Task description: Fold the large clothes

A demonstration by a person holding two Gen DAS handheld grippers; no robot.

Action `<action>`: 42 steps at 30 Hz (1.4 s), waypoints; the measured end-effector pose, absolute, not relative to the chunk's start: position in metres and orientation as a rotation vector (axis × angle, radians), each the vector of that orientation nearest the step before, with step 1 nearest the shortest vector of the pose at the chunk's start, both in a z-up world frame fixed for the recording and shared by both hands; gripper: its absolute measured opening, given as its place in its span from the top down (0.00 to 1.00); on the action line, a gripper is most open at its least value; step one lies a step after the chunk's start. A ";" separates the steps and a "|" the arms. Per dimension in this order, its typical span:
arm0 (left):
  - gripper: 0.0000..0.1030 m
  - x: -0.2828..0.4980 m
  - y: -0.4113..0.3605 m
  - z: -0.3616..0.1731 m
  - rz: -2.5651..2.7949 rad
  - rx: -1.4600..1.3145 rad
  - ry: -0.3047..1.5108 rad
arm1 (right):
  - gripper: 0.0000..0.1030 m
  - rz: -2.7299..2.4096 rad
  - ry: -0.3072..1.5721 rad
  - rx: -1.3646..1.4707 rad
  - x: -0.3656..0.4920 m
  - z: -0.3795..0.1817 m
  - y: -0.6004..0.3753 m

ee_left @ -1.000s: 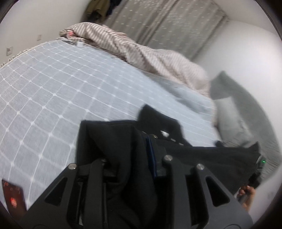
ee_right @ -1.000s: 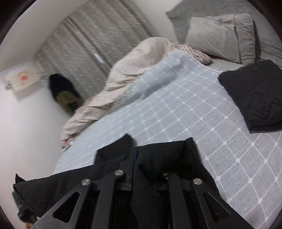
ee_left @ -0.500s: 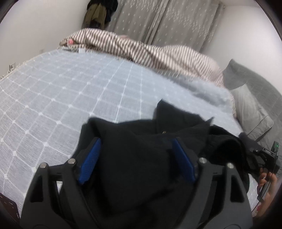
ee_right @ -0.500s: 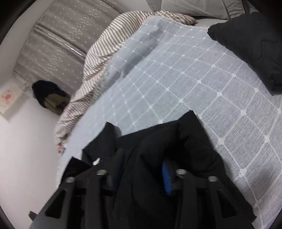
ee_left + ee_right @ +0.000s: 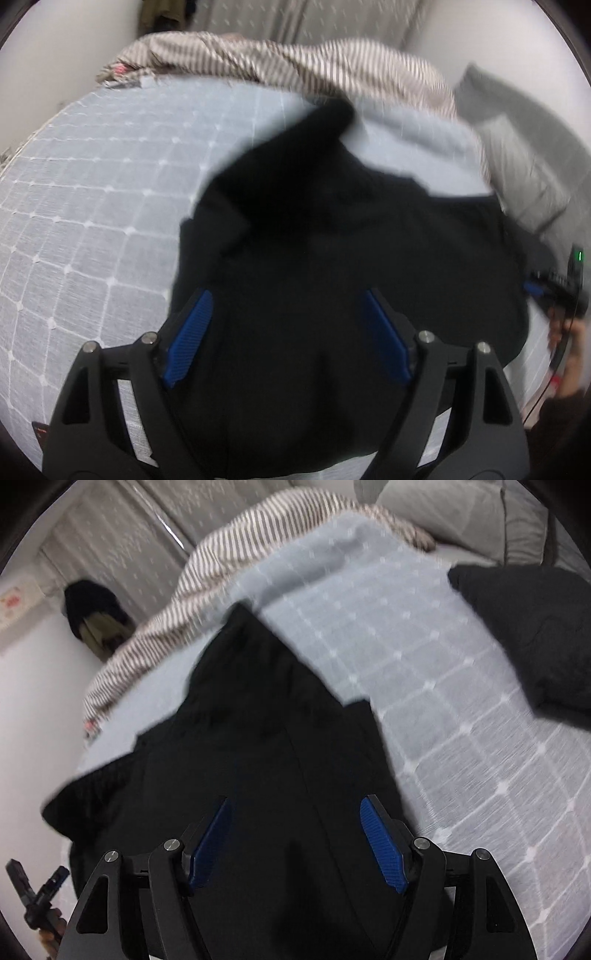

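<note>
A black garment [image 5: 332, 240] lies crumpled on the pale blue grid-pattern bedspread [image 5: 92, 221]. My left gripper [image 5: 287, 295] hovers just over its near part, open, blue pads [image 5: 192, 332] standing wide apart and clear of the cloth. In the right wrist view the same garment [image 5: 258, 738] stretches away from my right gripper [image 5: 295, 801]. Its jaws are opening, with cloth lying below and between them but not pressed by the pads [image 5: 384, 845]. The picture is blurred by motion.
A second black garment [image 5: 535, 635] lies folded at the right of the bedspread [image 5: 443, 701]. A striped duvet [image 5: 295, 62] is bunched along the far side, with grey pillows [image 5: 517, 166] at the right. A hand [image 5: 569, 332] shows at the right edge.
Both grippers were shut on the black garment and have opened, letting it go. Both sank toward the bed, and the garment now rests spread on the bedspread.
</note>
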State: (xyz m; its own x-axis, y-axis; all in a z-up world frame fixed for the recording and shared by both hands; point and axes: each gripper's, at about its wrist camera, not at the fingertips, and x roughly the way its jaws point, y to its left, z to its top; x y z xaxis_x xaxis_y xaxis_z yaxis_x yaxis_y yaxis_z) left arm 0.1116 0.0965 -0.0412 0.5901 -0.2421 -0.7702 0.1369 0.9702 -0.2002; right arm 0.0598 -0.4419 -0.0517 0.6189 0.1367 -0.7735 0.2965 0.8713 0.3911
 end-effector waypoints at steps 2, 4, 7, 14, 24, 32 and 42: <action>0.19 0.122 0.091 -0.058 -0.175 -0.063 0.938 | 0.29 -0.115 0.953 0.501 0.070 -0.069 -0.439; 0.19 0.130 0.093 -0.074 -0.092 -0.010 0.962 | 0.29 -0.151 0.948 0.489 0.080 -0.082 -0.440; 0.19 0.140 0.112 -0.089 0.022 -0.042 1.003 | 0.29 -0.229 0.910 0.489 0.080 -0.080 -0.445; 0.19 0.162 0.154 -0.076 0.012 -0.245 0.958 | 0.29 -0.194 0.793 0.512 0.075 -0.056 -0.457; 0.37 0.227 0.150 -0.078 -0.045 -0.271 0.917 | 0.30 -0.160 0.871 0.539 0.149 -0.070 -0.478; 0.71 0.255 0.157 -0.085 -0.078 -0.371 0.905 | 0.54 -0.156 0.914 0.522 0.196 -0.093 -0.479; 0.93 0.250 0.160 -0.061 -0.092 -0.394 0.770 | 0.94 -0.154 0.755 0.441 0.199 -0.062 -0.465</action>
